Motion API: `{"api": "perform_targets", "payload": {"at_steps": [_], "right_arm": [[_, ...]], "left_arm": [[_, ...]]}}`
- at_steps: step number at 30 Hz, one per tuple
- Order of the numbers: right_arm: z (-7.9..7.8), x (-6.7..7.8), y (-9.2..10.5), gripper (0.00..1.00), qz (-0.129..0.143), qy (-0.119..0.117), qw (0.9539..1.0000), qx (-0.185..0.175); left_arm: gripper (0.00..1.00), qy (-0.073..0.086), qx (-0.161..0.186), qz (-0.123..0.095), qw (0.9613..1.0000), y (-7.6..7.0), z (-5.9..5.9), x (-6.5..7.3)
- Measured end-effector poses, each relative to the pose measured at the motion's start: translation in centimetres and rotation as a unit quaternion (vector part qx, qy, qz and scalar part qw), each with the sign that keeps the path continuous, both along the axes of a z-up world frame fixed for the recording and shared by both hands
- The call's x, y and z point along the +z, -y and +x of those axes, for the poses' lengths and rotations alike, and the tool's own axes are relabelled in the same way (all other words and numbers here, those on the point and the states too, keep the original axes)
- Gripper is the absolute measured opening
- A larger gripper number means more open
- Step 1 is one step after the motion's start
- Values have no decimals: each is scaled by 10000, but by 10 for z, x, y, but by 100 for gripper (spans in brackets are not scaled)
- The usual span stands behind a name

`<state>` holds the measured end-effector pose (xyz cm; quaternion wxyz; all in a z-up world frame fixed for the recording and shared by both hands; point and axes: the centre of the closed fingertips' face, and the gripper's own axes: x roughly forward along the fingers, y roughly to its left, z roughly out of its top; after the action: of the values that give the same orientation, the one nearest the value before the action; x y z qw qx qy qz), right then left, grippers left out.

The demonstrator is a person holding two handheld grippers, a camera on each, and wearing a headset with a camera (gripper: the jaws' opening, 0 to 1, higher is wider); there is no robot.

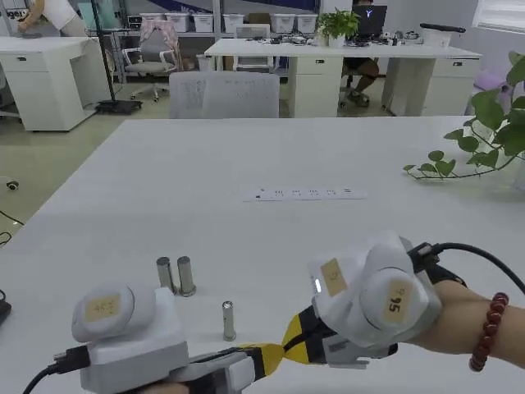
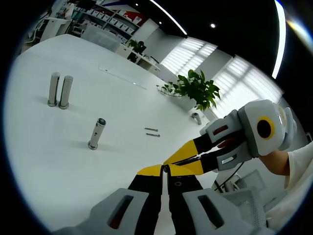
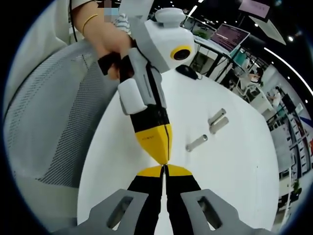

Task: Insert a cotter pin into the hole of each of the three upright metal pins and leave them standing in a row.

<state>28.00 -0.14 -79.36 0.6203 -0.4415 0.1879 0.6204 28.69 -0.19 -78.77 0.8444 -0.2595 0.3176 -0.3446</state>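
Left gripper (image 2: 165, 169) and right gripper (image 2: 169, 164): jaws closed, tips nose to nose; anything pinched too small to tell. Metal pins (image 1: 229, 320) upright (two touching, one apart), apparently unpinned. Likely cotter pins (image 2: 151, 132) lie beyond. Next: fine pick, align to hole.

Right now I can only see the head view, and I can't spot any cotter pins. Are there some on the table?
Observer: Yes. The left gripper view shows two cotter pins lying side by side on the table, beyond the lone metal pin.
Operator: Are my grippers open or closed?
Observer: Both closed. In the right gripper view the right gripper has its jaws shut, tip to tip with the left gripper, also shut.
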Motion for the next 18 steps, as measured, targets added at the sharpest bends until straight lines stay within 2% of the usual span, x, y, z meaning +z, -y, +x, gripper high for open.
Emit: {"api": "perform_targets", "payload": {"at_steps": [5, 12, 15, 18], "right_arm": [[-1, -2, 0, 2, -24, -2, 10000, 11], [0, -3, -1, 2, 10, -36, 10000, -19], [0, -2, -2, 3, 40, -38, 10000, -44], [0, -1, -2, 3, 69, -33, 10000, -49]], "left_arm": [[1, 71, -80, 117, 9999, 0, -1, -2], [0, 159, -180, 165, 9996, -1, -1, -3], [0, 322, -245, 256, 9989, -1, -1, -1], [0, 324, -243, 240, 9989, -1, -1, -1]]}}
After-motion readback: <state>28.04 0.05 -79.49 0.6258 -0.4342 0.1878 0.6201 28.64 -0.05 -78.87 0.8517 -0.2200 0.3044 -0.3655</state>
